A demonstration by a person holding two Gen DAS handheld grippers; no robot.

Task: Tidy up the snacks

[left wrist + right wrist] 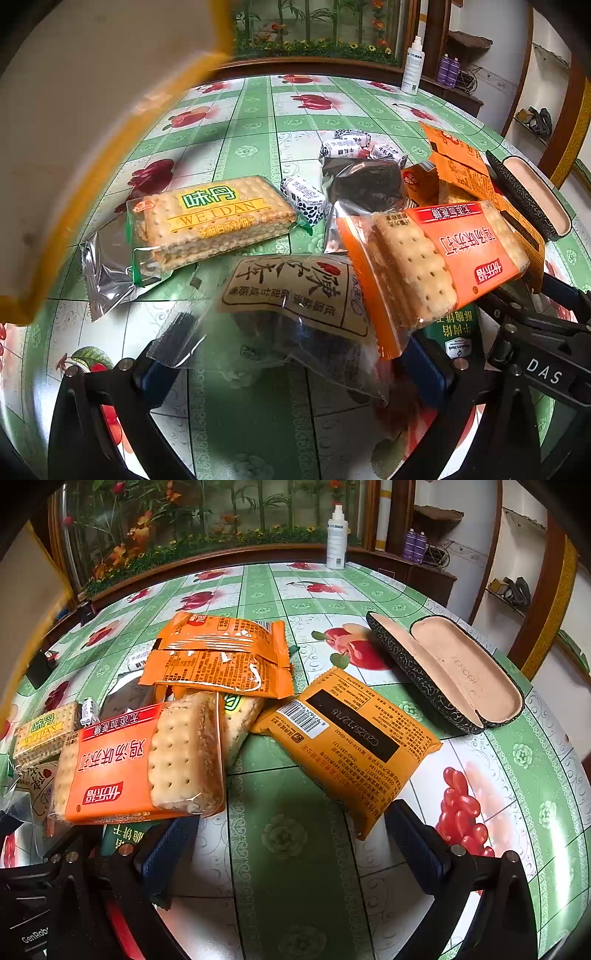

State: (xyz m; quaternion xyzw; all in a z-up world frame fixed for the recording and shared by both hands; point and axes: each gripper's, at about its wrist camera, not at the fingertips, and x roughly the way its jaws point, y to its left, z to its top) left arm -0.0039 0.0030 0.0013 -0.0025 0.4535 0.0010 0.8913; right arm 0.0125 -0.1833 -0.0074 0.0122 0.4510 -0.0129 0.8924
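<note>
Green-checked oilcloth with printed fruit covers the table, and the snacks lie heaped across the middle of both views. An open glasses case sits at the right of the right view, a spray bottle at the top.

Low in its own frame, the left gripper stands apart, with a clear dark-snack bag lying in the gap between the fingers; I cannot tell whether the pads touch it. The right gripper is also spread wide, holding nothing, with bare cloth between its fingers. A yellow pack lies just above its right finger, and an orange cracker pack above its left.

These packs look light, and the film is probably slippery and crinkly. The crackers inside would likely snap under a hard squeeze, so a gentle pinch across a pack's short side or on a crimped end seam seems safest. The small candies at upper centre of the left view would need a narrower bite.
</note>
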